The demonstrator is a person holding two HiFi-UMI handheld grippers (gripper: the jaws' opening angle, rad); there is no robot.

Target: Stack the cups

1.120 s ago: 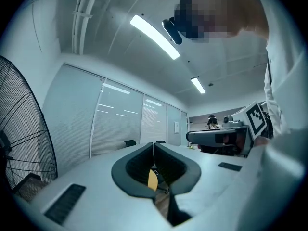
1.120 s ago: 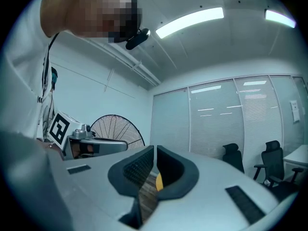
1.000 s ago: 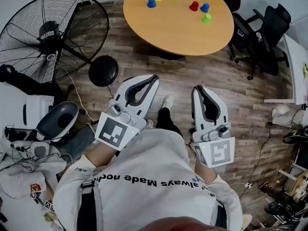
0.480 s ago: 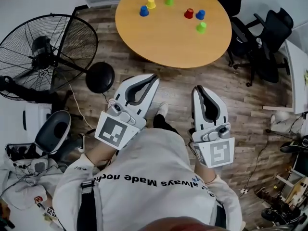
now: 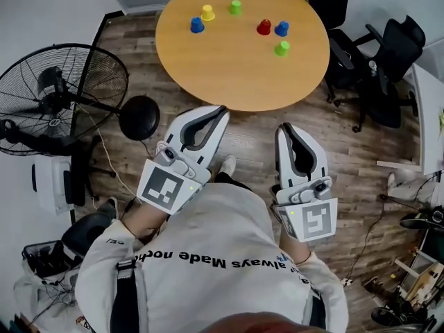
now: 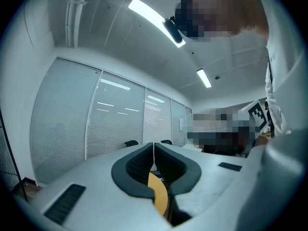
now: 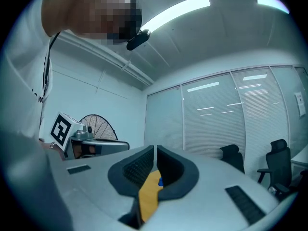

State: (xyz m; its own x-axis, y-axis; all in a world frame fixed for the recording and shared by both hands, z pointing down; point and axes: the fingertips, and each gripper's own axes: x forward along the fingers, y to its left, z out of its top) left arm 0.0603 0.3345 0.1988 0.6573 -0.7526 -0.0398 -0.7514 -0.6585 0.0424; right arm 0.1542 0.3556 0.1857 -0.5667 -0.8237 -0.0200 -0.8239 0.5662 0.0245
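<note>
The left gripper (image 5: 222, 109) and right gripper (image 5: 284, 126) point level in front of the person's waist with jaws closed on nothing, probably because the round light-wood table (image 5: 208, 75) is beyond reach. The small plastic cups stand unstacked toward its far edge: blue cup (image 5: 197, 24), yellow cup (image 5: 207, 12) and green cup (image 5: 236, 7) leftward, red cup (image 5: 263, 27), second blue cup (image 5: 281, 28) and second green cup (image 5: 282, 48) rightward.

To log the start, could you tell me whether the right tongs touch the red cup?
Apart: the head view shows the right tongs over the floor, the red cup far off on the table.
</note>
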